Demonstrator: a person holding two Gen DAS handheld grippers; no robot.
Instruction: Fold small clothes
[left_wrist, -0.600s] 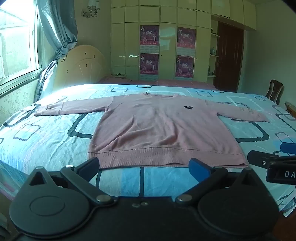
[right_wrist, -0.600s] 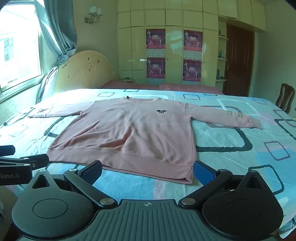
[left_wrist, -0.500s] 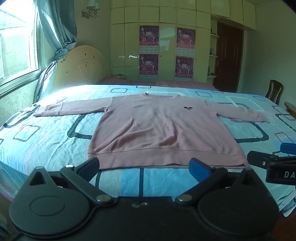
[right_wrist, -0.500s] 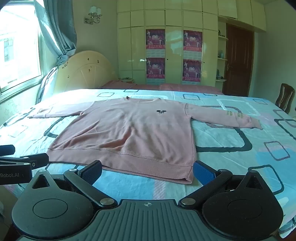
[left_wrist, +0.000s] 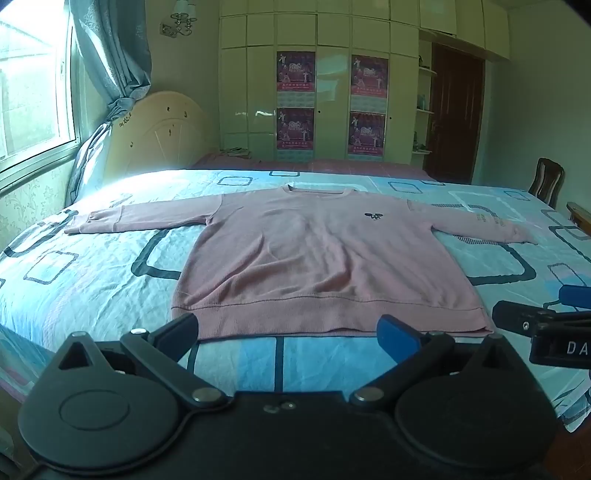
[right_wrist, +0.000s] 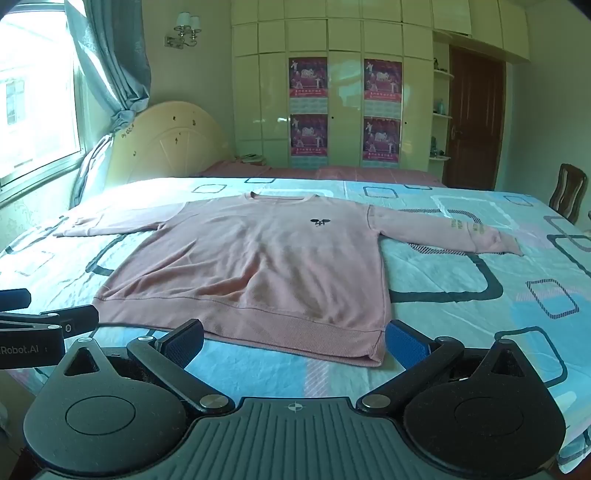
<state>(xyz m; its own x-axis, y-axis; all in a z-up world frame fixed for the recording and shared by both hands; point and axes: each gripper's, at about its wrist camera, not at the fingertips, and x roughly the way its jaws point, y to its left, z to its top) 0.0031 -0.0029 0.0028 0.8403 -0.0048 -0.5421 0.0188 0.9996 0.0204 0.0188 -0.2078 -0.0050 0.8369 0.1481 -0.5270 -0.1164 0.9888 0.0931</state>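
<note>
1. Across the middle of the bed (left_wrist: 110, 280), a pink sweatshirt (left_wrist: 314, 258) lies flat, face up, both sleeves stretched out toward the side edges, hem toward the near edge, collar toward the far edge.
2. Left gripper (left_wrist: 288, 332): jaws spread wide, nothing between them, hovering just short of the hem. Right gripper (right_wrist: 295, 339): same, spread and empty, near the hem's right corner.
3. Handling guess: soft knit, light, floppy, no stiffness; it will sag and drag when lifted. Ribbed hem and cuffs look thicker, so easier to pinch. Not fragile, not slippery.
4. Where to grab, as I judge it: the left sleeve cuff (left_wrist: 79, 225) or the right sleeve cuff (right_wrist: 506, 245) to fold the sleeves inward first, or the two hem corners for a bottom-up fold.
5. Surface: blue bedsheet with dark square outlines, a bit wrinkled, soft underneath, so pinching may catch sheet too.
6. Room: window (left_wrist: 33, 103) and curtain at left, cream headboard (left_wrist: 162, 136), wardrobe (right_wrist: 332, 92) with posters, brown door (right_wrist: 472, 122), wooden chair (right_wrist: 569, 195) at right.
</note>
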